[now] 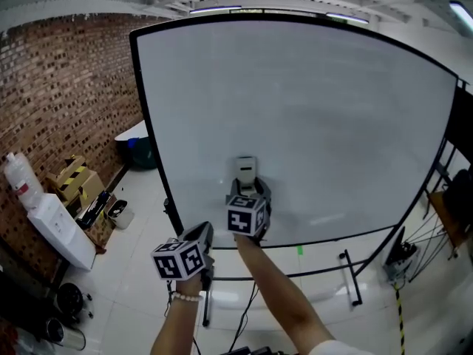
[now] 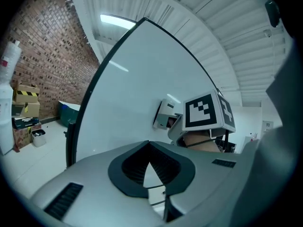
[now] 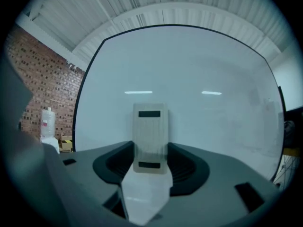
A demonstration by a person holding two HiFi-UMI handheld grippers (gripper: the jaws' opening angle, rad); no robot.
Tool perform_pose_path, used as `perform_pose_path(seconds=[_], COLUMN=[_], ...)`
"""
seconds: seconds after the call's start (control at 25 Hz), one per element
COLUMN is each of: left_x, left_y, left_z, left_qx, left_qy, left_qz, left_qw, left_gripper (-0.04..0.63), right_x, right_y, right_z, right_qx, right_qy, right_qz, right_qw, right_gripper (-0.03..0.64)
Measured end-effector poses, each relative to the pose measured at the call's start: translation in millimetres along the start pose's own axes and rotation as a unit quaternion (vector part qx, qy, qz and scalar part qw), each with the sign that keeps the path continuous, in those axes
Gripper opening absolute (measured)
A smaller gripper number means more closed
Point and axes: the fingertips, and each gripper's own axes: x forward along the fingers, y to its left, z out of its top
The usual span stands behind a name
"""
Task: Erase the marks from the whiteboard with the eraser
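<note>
A large whiteboard [image 1: 310, 124] on a stand fills the head view; I see only faint grey smears on it, no clear marks. A pale grey eraser [image 1: 245, 170] lies flat against its lower middle, and my right gripper [image 1: 248, 192] is shut on it from below. In the right gripper view the eraser [image 3: 150, 131] stands upright between the dark pads [image 3: 182, 167] against the whiteboard [image 3: 213, 117]. My left gripper [image 1: 205, 231] hangs lower left, off the board, shut with nothing in it. In the left gripper view the eraser [image 2: 165, 113] shows beside the right gripper's marker cube [image 2: 206, 111].
A brick wall [image 1: 52, 87] runs along the left, with cardboard boxes [image 1: 74, 180] and a white cabinet [image 1: 55, 224] in front of it. A teal bin [image 1: 140, 152] sits behind the board's left edge. The stand's black foot [image 1: 351, 279] reaches across the white floor.
</note>
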Motion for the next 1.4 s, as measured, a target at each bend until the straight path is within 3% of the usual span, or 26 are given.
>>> perform_pose_path(seconds=[0.6, 1.04, 1.4], left_x=[92.4, 157.2, 211.5], left_y=[-135.7, -243.1, -333.8], left_z=[-40.2, -73.6, -99.5], left_qx=[0.015, 0.038, 0.052], left_qy=[0.026, 0.04, 0.05], left_qz=[-0.052, -0.08, -0.119], left_qw=[0.9982, 0.9952, 0.9903], left_gripper=[-0.009, -0.009, -0.009], right_x=[-13.2, -28.3, -43.4], right_y=[-180.5, -295.2, -426.9], right_z=[-16.0, -20.8, -29.1], right_qx=[0.004, 0.002, 0.006], right_qy=[0.003, -0.003, -0.003], right_qz=[-0.025, -0.019, -0.049], right_qw=[1.0, 1.0, 0.999], right_gripper=[0.249, 0.249, 0.249])
